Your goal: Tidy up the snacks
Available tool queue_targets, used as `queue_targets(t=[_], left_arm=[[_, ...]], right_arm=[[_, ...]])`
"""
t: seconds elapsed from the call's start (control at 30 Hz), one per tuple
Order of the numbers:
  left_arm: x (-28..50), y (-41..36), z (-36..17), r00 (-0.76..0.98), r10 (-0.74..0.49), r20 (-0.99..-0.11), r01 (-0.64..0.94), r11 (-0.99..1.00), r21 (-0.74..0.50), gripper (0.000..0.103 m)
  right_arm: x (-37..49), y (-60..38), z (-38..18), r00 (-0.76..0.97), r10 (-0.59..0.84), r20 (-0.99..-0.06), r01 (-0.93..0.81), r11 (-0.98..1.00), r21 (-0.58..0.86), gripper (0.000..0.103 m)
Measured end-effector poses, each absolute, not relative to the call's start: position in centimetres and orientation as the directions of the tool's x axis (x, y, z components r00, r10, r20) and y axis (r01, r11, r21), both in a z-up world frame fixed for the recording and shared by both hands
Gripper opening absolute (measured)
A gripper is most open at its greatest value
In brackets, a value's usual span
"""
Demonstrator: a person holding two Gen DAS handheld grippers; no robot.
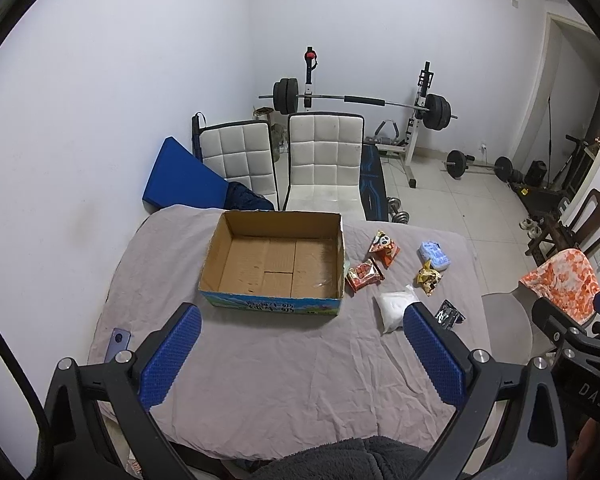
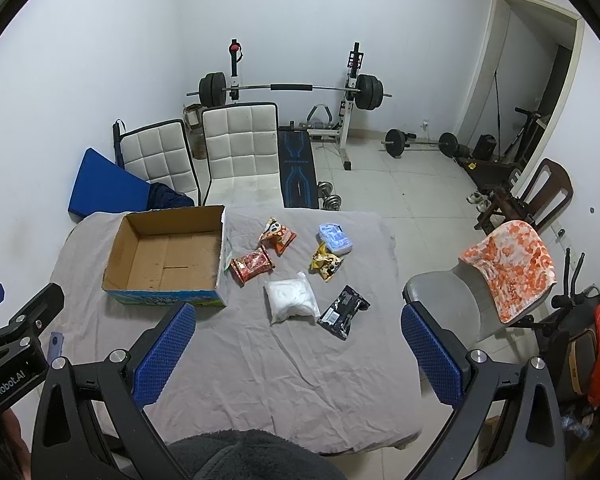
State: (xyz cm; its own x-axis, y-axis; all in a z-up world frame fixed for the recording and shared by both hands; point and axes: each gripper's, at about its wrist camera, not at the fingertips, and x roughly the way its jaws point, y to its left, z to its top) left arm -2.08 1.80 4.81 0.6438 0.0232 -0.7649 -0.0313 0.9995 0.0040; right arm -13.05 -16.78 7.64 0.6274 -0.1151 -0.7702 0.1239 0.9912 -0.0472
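Observation:
An empty cardboard box (image 1: 276, 264) (image 2: 168, 256) stands open on the grey-clothed table (image 1: 280, 360) (image 2: 260, 360). To its right lie several snack packs: an orange panda pack (image 2: 277, 235), a red pack (image 2: 252, 264), a light blue pack (image 2: 334, 237), a yellow pack (image 2: 325, 265), a white bag (image 2: 292, 302) and a black pack (image 2: 343, 311). My left gripper (image 1: 300, 356) hovers open over the table's near side, in front of the box. My right gripper (image 2: 298, 356) is open too, nearer than the white bag. Neither holds anything.
A blue phone (image 1: 118, 344) lies at the table's left edge. Two white chairs (image 1: 320, 160) stand behind the table, a grey chair with an orange towel (image 2: 508, 264) to its right. Weight bench and barbells (image 2: 292, 88) fill the back of the room.

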Motion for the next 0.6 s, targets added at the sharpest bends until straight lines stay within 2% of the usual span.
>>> queue_targets(t=[0.6], left_arm=[[-2.54, 1.86, 4.52, 0.643, 0.023, -0.766, -0.036, 0.999, -0.001, 0.103]], right_arm=[[-13.64, -17.17, 8.17, 0.634, -0.117, -0.764, 0.131, 0.990, -0.044, 0.103]])
